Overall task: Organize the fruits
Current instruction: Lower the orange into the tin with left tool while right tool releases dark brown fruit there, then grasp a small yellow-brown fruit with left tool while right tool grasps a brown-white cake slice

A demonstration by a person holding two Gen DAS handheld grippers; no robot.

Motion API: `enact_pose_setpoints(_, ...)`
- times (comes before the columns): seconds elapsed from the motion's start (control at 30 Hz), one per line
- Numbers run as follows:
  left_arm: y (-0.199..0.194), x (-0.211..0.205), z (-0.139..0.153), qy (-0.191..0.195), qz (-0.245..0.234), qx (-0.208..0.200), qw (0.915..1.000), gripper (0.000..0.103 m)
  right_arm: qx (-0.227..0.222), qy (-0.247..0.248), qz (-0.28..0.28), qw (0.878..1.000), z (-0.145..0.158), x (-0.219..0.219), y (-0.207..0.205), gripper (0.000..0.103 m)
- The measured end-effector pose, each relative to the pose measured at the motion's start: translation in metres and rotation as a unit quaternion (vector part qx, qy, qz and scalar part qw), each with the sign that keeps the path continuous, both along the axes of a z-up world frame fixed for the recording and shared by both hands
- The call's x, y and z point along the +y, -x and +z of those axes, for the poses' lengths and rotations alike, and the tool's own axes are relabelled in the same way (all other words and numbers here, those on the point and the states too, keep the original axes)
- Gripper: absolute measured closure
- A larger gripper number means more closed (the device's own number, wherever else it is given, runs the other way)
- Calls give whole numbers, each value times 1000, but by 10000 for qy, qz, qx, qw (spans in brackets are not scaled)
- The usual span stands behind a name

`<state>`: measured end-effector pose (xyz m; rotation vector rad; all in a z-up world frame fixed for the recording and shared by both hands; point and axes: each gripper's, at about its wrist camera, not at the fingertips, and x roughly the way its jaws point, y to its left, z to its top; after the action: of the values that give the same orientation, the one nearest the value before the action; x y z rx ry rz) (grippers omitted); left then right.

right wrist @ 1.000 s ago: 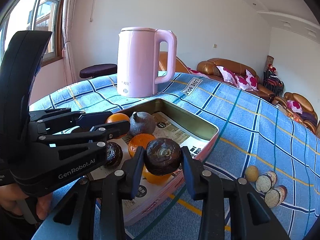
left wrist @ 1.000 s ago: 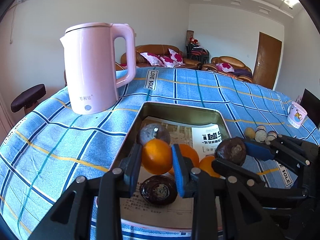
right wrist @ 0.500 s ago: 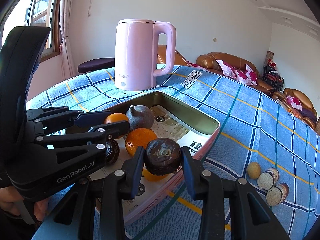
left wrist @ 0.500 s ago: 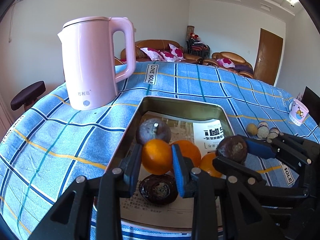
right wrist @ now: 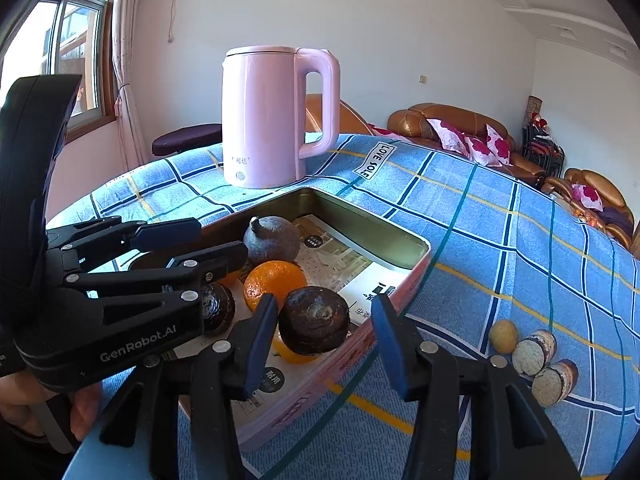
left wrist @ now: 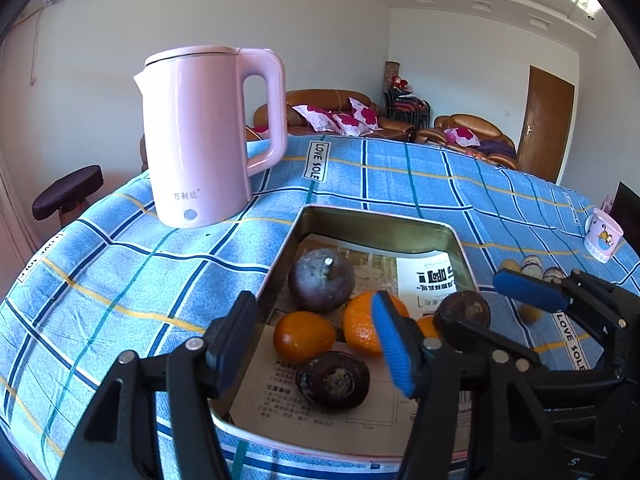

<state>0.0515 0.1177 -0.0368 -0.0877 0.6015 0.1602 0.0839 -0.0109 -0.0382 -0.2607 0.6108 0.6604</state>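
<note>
Left gripper (left wrist: 316, 336) jaws were opening, pads clear of small orange (left wrist: 304, 336) lying between them in tin tray (left wrist: 380, 226). Right gripper (right wrist: 324, 332) jaws were opening around dark brown fruit (right wrist: 314, 320); left pad possibly touched it. Fruit sat on another orange.

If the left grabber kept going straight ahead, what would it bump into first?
Probably the small orange in the tin tray: it lies just ahead between the opening fingers of the left gripper, no longer pinched. Depth is hard to judge in this view.
</note>
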Motion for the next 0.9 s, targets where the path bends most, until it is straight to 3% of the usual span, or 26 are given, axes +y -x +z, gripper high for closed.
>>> enact_pose_setpoints(0.13, 3, -7, 5, -32, -85, -95, 9999, 25, -193, 7, -143, 9997, 4, -12, 4, 37)
enact_pose_setpoints(0.27, 7, -14, 11, -153, -38, -224, 9996, 8, -279, -35, -267, 9992, 10, -27, 5, 36)
enact_pose_setpoints(0.5, 12, -2, 24, -80, 340, -393, 9986, 8, -402, -214, -686, 9966, 23, -74, 1, 36)
enact_pose_setpoints(0.7, 6, -18, 28, -100, 160, -399, 9990, 5, -384, -297, -1321, 9900, 24, -123, -10, 33)
enact_pose_setpoints(0.83, -11, -47, 23, -709, 27, -230, 9972, 5, -247, -508, -1525, 9867, 22, -139, -16, 32)
enact_pose_setpoints(0.9, -20, -54, 20, -806, -34, -47, 9967, 5, -266, -476, -1490, 9873, 20, -139, -13, 32)
